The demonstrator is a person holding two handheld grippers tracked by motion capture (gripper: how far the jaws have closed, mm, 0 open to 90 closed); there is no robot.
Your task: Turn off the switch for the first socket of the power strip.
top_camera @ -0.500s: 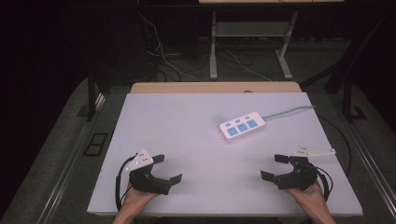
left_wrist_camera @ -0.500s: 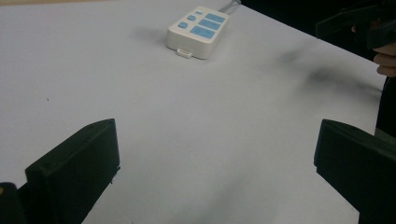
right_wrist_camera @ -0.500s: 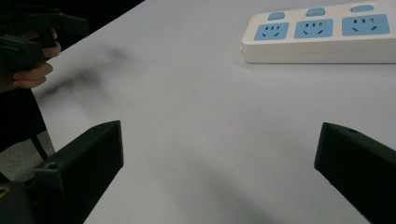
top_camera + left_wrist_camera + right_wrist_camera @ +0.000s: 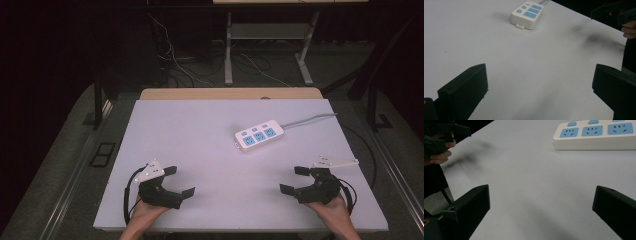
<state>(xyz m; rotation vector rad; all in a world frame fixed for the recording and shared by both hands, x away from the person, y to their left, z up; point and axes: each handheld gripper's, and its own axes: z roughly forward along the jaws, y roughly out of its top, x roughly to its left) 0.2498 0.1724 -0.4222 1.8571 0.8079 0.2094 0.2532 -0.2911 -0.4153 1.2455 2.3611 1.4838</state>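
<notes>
A white power strip with blue sockets lies right of the table's middle, and its grey cable runs off to the right. My left gripper rests near the front left edge, open, with nothing between its jaws. My right gripper rests near the front right edge, also open and empty. In the left gripper view the power strip lies far ahead of my left gripper, with the other gripper at the top right. In the right gripper view the power strip lies ahead and to the right of my right gripper.
The white tabletop sits on a wooden table whose edge shows at the back. Behind it, on the dark floor, are a metal stand and loose cables.
</notes>
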